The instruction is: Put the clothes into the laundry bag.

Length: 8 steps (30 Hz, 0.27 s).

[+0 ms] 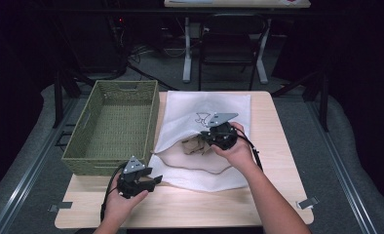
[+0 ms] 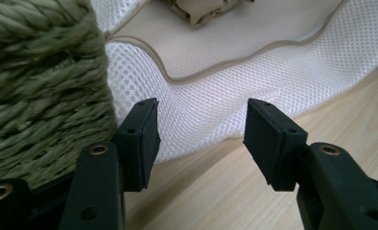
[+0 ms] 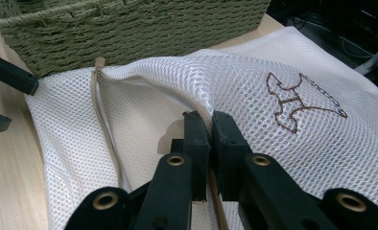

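A white mesh bag (image 1: 207, 109) with a brown stitched emblem lies flat on the wooden table (image 1: 229, 204). Its mouth is held open, and a beige cloth (image 1: 192, 146) lies inside. My right gripper (image 1: 210, 140) is shut on the upper zip edge of the bag (image 3: 273, 158); its jaws (image 3: 210, 122) pinch the mesh and the tan zip tape. Low by the bag's near left corner, my left gripper (image 1: 156, 180) stands open (image 2: 201, 129) with nothing between the pads. The mesh (image 2: 273, 76) and the beige cloth (image 2: 196, 9) lie just beyond it. Its black fingers (image 3: 14, 76) show at the left.
A green woven basket (image 1: 151, 122) stands on the table's left, touching the bag's left edge (image 2: 38, 86) (image 3: 129, 28). Bare wood runs along the front edge and the right side. A black chair (image 1: 231, 44) and table legs stand beyond the far edge.
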Tool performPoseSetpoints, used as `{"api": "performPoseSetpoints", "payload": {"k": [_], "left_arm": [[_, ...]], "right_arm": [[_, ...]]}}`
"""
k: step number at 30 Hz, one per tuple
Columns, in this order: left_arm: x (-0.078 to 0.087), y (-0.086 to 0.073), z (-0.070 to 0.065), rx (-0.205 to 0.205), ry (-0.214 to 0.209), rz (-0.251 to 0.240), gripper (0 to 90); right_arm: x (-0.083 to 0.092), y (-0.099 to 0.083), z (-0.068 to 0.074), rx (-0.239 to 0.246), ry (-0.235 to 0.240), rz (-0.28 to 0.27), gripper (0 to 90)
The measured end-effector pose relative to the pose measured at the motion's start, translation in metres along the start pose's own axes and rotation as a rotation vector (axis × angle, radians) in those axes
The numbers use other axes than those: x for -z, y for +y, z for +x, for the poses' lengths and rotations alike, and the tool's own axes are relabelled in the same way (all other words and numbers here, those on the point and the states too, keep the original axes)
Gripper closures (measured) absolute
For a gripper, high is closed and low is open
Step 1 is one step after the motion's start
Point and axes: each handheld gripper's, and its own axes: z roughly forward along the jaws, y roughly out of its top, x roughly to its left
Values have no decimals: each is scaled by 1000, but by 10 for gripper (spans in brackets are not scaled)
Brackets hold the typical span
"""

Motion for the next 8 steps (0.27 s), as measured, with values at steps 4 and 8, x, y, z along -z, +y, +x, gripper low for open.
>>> {"api": "performPoseSetpoints", "payload": {"k": [4, 8], "left_arm": [[-3, 0, -2, -6, -2, 13, 460], [-3, -1, -2, -12, -2, 16, 456]], "right_arm": [[1, 0, 0, 2, -2, -3, 856], [2, 0, 0, 1, -4, -3, 856]]}}
